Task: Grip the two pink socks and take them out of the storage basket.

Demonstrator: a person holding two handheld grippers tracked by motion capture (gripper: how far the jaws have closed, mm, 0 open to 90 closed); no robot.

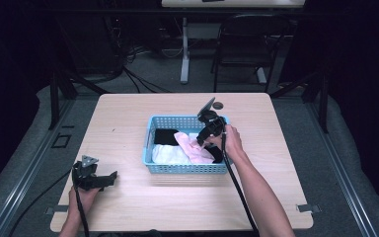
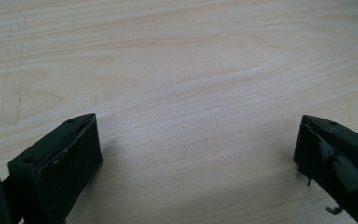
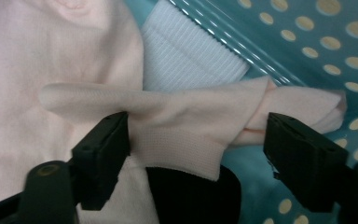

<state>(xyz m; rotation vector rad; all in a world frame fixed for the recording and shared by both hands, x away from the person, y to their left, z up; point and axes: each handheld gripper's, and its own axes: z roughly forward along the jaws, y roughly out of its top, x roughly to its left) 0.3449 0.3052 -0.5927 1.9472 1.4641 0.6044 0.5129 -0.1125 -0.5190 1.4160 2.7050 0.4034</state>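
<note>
1. Left gripper rests on the table at the near left corner, held in the left hand. Jaws stand wide, nothing between them, just bare wood in the left gripper view.
2. Blue basket sits mid-table, a bit right of centre. Inside: white cloth at near left, black cloth at far left, pink cloth lying across the middle.
3. Right gripper is tipped down into the basket's right half, right hand gripping it from behind.
4. Right gripper view: jaws partway open, straddling a rolled fold of the pink cloth. Left jaw touches the fabric; right jaw sits just beside it, not pressing. Not gripped yet.
5. Beyond the fold: ribbed white cloth, then the basket's perforated wall.
</note>
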